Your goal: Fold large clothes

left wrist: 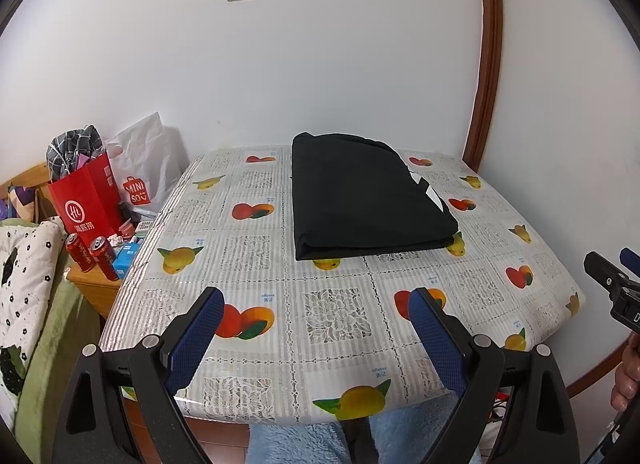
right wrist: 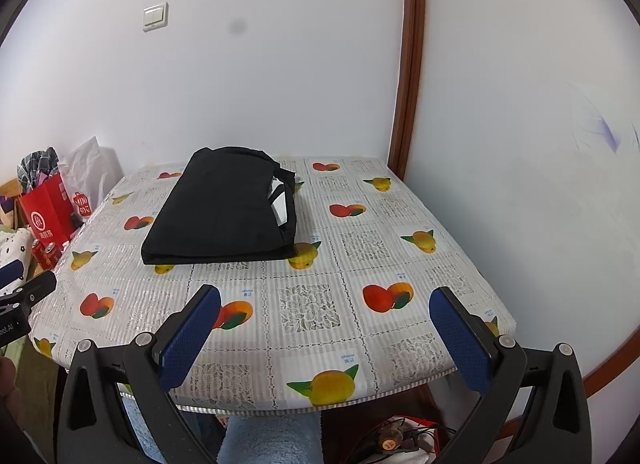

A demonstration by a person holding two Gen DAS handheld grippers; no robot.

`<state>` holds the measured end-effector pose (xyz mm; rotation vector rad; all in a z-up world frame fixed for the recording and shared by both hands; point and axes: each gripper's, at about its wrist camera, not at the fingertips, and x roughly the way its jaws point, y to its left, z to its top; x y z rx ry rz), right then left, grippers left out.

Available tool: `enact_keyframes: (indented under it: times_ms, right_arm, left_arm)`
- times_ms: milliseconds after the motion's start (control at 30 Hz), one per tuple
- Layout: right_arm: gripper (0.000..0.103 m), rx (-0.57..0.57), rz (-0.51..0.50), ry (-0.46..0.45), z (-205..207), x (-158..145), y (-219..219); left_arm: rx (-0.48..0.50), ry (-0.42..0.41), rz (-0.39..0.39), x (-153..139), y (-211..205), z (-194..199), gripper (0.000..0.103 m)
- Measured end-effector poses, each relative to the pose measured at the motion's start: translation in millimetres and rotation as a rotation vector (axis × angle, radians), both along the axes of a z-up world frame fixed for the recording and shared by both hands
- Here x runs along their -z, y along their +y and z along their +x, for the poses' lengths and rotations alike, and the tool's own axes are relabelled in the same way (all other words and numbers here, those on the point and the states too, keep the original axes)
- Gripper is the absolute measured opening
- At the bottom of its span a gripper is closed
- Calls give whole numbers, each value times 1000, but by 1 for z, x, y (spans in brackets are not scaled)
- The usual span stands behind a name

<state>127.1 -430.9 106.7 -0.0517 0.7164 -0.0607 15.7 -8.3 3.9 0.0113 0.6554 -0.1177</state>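
Note:
A black garment (left wrist: 362, 200) (right wrist: 224, 210) lies folded into a flat rectangle on the far half of the table (left wrist: 280, 344) (right wrist: 360, 344), which wears a fruit-print cloth. A bit of white shows at the garment's right edge. My left gripper (left wrist: 316, 296) hangs open over the table's near edge, well short of the garment, with nothing between its blue pads. My right gripper (right wrist: 326, 296) is open too, also at the near edge and empty. Each gripper shows at the edge of the other's view: the right gripper (left wrist: 612, 268), the left gripper (right wrist: 20, 280).
White walls close the table's far and right sides, with a brown wooden trim (left wrist: 486, 64) at the corner. To the left stand a red paper bag (left wrist: 86, 204), a white shopping bag (left wrist: 148, 172), two red cans (left wrist: 94, 254) and bedding (left wrist: 24, 264). Light blue fabric (left wrist: 296, 440) shows below the near edge.

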Motion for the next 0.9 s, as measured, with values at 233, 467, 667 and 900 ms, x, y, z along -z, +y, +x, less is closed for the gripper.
enact_keyframes:
  times_ms: [233,467,667,900]
  right_arm:
    - [102,-4,-2,2,1,1,3]
    - [102,-8,-8,-2,-1,0,6]
    - [102,-10,-11,1,0,1,8]
    - [102,-13,-13,2,1,2,10]
  left_arm:
    - [-1,0,-1,0,1,0,93]
    - [-7,-3,-6,-1,3,0,93]
    - [-8,-4,-5,-2,3,0,93]
    - [-7,-8,-4,-3,4,0,93]
